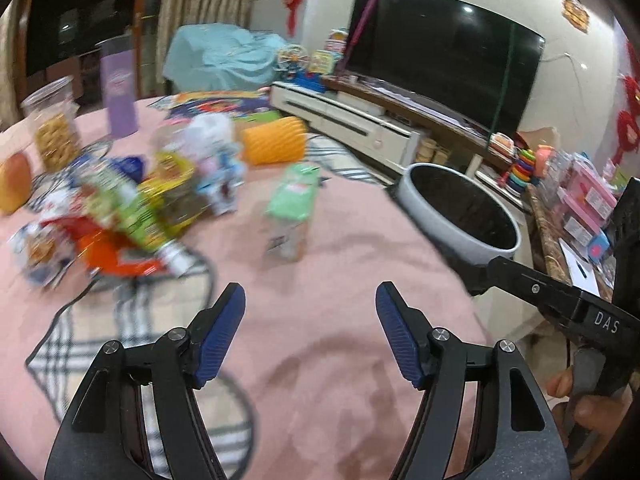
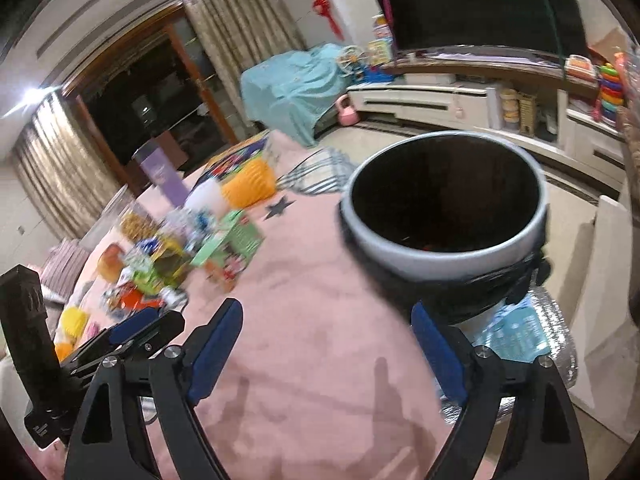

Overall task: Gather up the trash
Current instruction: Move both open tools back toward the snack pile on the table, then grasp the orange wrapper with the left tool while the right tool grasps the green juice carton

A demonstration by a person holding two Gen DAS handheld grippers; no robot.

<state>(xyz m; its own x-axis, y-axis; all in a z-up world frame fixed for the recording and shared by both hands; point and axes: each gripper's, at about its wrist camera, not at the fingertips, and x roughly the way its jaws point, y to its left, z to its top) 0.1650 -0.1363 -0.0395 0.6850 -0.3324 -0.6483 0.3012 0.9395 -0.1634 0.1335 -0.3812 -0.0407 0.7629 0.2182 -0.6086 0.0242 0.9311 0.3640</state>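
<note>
Silvery foil wrapper beside the bin shows only rightward; left claw and right claw gape wide, empty.

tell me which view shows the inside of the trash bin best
The right wrist view: the trash bin sits close and central, its dark lined opening facing the camera. The left wrist view shows it smaller, off right, more obliquely.
</note>
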